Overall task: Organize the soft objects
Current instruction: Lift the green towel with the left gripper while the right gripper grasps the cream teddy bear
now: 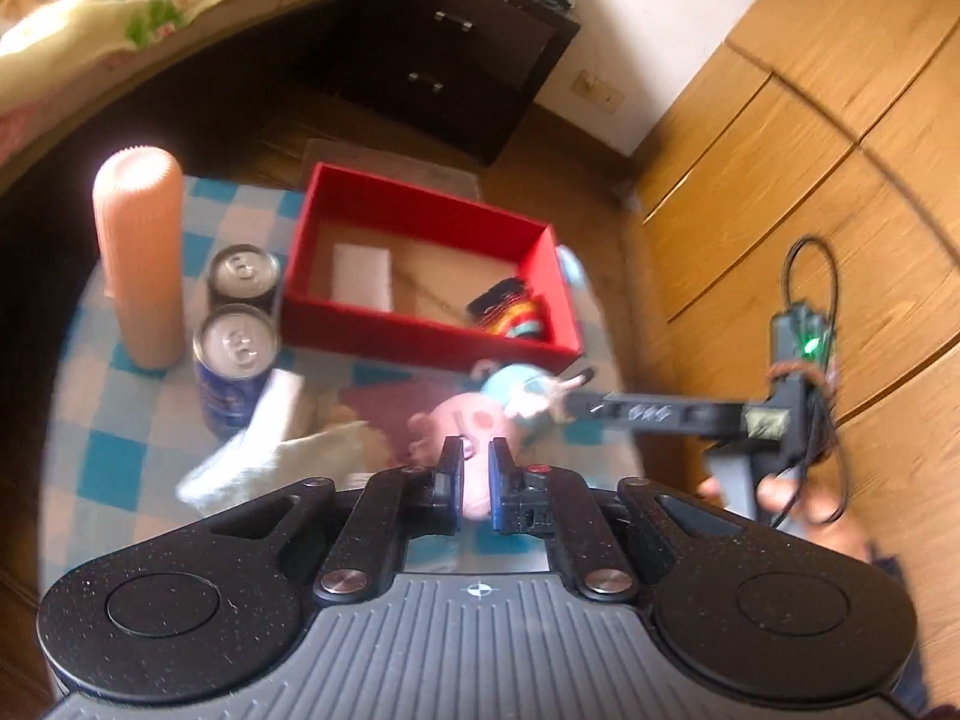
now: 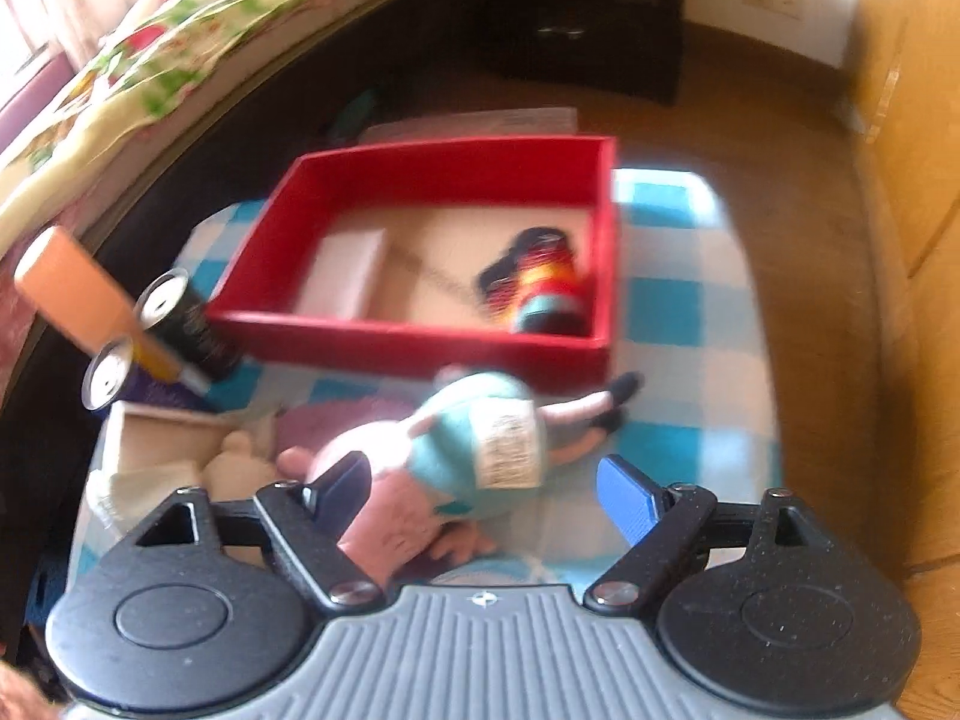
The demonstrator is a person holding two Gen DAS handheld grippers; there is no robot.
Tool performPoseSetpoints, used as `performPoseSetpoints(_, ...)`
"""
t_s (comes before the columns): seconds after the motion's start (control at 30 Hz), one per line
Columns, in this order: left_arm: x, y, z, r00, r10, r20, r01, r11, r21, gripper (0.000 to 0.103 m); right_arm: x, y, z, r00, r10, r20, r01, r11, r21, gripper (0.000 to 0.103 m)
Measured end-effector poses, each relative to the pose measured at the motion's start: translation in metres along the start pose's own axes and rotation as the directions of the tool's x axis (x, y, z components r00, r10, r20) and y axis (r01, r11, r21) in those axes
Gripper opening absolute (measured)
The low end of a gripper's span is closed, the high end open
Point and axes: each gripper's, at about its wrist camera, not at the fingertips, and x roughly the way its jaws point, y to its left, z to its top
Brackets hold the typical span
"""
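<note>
The checked cloth (image 2: 672,312) carries the red box (image 2: 420,324). A pig toy (image 2: 468,456) lies on the cloth just in front of the box. The right gripper (image 2: 480,486) is spread wide around the toy. The left gripper (image 1: 476,468) has its fingers nearly together; whether they pinch the toy's head cannot be determined.

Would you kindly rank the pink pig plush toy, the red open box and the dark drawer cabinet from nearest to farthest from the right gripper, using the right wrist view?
1. Pink pig plush toy, between the open jaws of the right gripper.
2. Red open box, just beyond the toy.
3. Dark drawer cabinet, far back by the wall.
</note>
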Motion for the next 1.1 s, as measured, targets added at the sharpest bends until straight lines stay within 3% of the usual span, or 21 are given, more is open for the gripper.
performPoseSetpoints(0.03,0.005,0.002,-0.004,0.999,0.033,-0.011,-0.033,0.999,-0.004,0.020,0.002,-0.004,0.000,1.000,0.004,-0.007,-0.004,1.000,0.010,0.063)
performPoseSetpoints(0.1,0.025,0.015,-0.018,0.992,0.122,-0.034,-0.123,0.992,-0.022,0.060,0.004,-0.008,-0.001,1.000,0.010,-0.020,-0.010,1.000,0.018,0.063)
performPoseSetpoints(0.2,0.065,0.036,-0.039,0.966,0.255,-0.052,-0.258,0.965,-0.051,0.067,0.006,-0.009,-0.003,1.000,0.008,-0.025,-0.008,1.000,0.007,0.063)
performPoseSetpoints(0.3,0.104,0.048,-0.055,0.956,0.264,-0.130,-0.277,0.957,-0.089,0.080,0.006,-0.008,-0.004,1.000,0.018,-0.025,-0.018,1.000,0.005,0.063)
performPoseSetpoints(0.37,0.129,0.048,-0.061,0.954,0.267,-0.136,-0.280,0.957,-0.081,0.081,0.008,-0.005,-0.005,0.999,0.016,-0.032,-0.017,1.000,-0.011,0.063)
performPoseSetpoints(0.43,0.151,0.051,-0.061,0.924,0.354,-0.146,-0.366,0.928,-0.065,0.060,0.011,-0.003,-0.008,0.999,0.004,-0.037,-0.005,1.000,-0.022,0.063)
performPoseSetpoints(0.47,0.154,0.057,-0.062,0.927,0.337,-0.167,-0.355,0.930,-0.093,0.047,0.013,-0.002,-0.009,0.999,0.001,-0.041,-0.002,1.000,-0.023,0.063)
performPoseSetpoints(0.5,0.152,0.061,-0.061,0.938,0.298,-0.179,-0.323,0.938,-0.127,0.042,0.015,-0.001,-0.010,0.999,0.005,-0.049,-0.006,1.000,-0.027,0.063)
performPoseSetpoints(0.67,0.093,0.054,-0.052,0.984,0.136,-0.116,-0.153,0.975,-0.161,0.026,0.021,0.010,-0.015,0.997,0.020,-0.075,-0.026,0.997,-0.072,0.063)
performPoseSetpoints(0.73,0.065,0.046,-0.049,0.995,0.053,-0.079,-0.066,0.983,-0.169,0.025,0.027,0.009,-0.012,0.995,0.042,-0.096,-0.044,0.999,-0.027,0.063)
performPoseSetpoints(0.83,0.029,0.034,-0.042,1.000,-0.015,-0.025,0.012,0.989,-0.148,0.025,0.034,0.008,-0.010,0.987,0.104,-0.123,-0.099,0.994,0.044,0.063)
performPoseSetpoints(1.0,-0.006,0.029,-0.029,0.997,-0.050,0.059,0.058,0.989,-0.135,0.025,0.046,0.012,-0.010,0.980,0.134,-0.146,-0.120,0.988,0.101,0.064)
performPoseSetpoints(1.1,-0.008,0.033,-0.025,0.994,-0.080,0.071,0.090,0.983,-0.158,0.025,0.059,0.003,-0.011,0.961,0.206,-0.184,-0.164,0.962,0.218,0.066)
